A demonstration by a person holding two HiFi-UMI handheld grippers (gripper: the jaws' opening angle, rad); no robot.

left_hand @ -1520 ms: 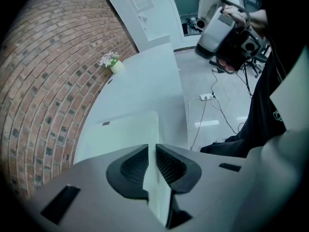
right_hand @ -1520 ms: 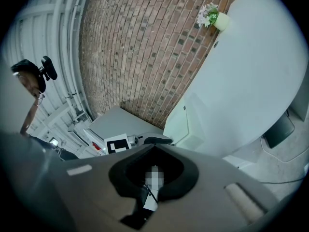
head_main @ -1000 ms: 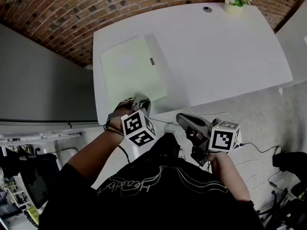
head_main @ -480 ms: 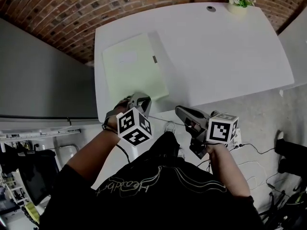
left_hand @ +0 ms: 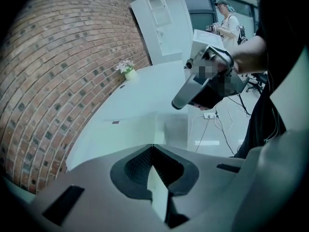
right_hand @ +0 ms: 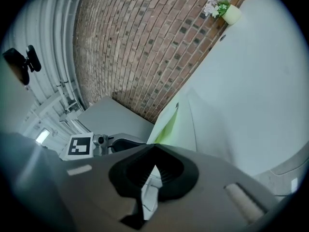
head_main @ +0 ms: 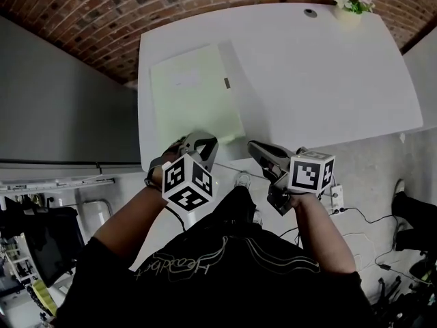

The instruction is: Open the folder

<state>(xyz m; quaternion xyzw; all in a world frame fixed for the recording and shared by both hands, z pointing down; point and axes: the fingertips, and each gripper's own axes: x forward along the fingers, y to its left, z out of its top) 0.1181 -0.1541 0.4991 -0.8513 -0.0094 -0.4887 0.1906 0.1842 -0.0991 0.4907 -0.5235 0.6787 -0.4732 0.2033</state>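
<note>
1. The white table point(head_main: 328, 80) stands against a brick wall point(head_main: 102, 19).
2. The pale green folder point(head_main: 194, 94) lies on the table's left part and reaches its near edge.
3. The left gripper point(head_main: 207, 142) is clenched on the folder's near edge.
4. The right gripper point(head_main: 252, 147) has its jaws together, empty, just beside the folder's near right corner.
5. A small flower pot point(head_main: 349, 2) stands at the far right corner.

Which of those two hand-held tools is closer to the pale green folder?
Left. The left gripper is at the near edge of the folder; the right gripper hovers apart, beside its near corner.
</note>
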